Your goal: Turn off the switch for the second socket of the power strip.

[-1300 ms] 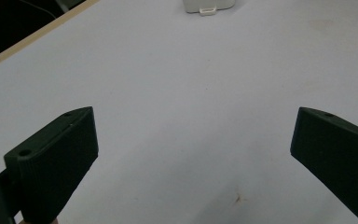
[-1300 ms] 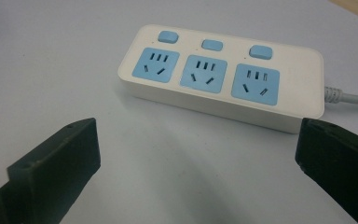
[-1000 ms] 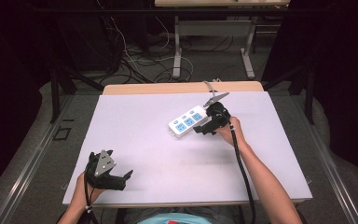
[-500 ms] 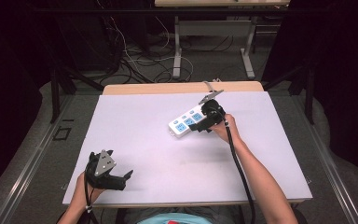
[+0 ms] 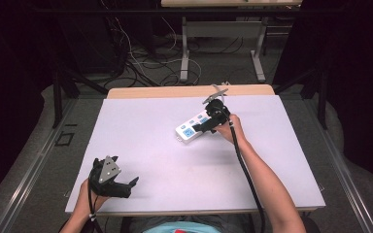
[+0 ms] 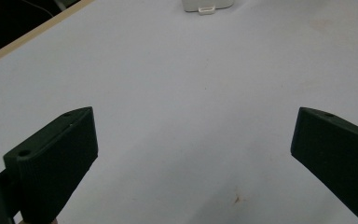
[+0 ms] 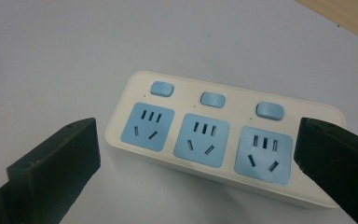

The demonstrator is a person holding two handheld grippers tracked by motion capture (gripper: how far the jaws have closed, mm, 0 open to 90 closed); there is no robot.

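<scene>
The right gripper, forearm stretched across the white table, hovers with jaws spread wide either side of the white power strip lying far-centre, gripping nothing; the left gripper rests released at the near-left corner, wrist low.

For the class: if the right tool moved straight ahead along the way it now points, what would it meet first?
Most likely the white power strip: the right tool points at it with jaws open to either side. How near it is cannot be judged exactly.
</scene>
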